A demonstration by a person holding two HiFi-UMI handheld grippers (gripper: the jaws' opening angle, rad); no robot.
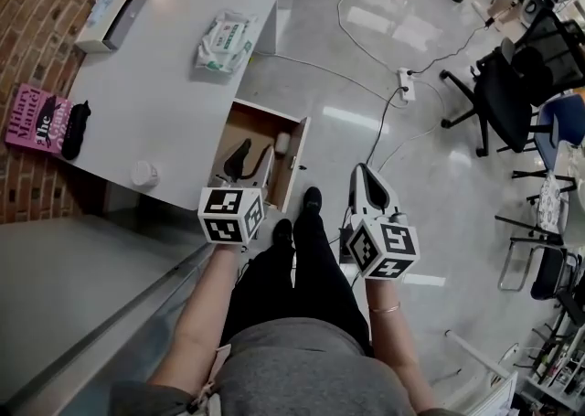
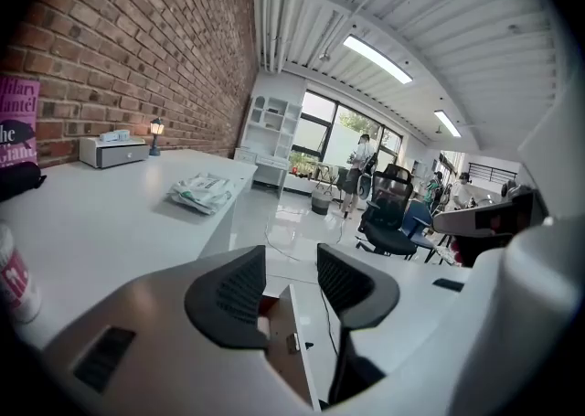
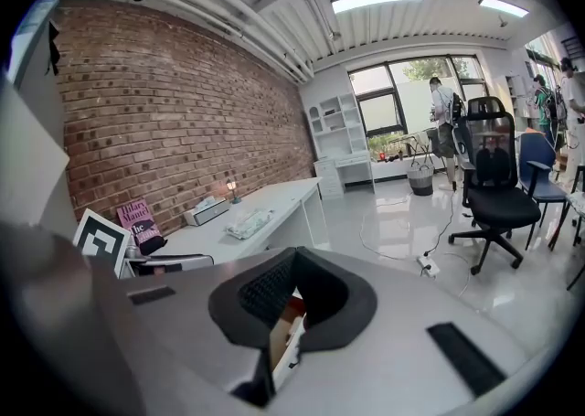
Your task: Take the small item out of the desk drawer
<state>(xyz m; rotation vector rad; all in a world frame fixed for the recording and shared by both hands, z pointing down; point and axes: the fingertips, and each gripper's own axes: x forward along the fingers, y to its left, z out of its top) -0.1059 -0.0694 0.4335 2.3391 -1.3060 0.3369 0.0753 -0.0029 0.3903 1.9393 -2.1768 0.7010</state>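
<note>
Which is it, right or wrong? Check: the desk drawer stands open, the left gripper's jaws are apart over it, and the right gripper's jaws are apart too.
One error: the right gripper is shut, jaws together, as the right gripper view shows. The desk drawer stands open and the left gripper has its jaws apart over it.
</note>
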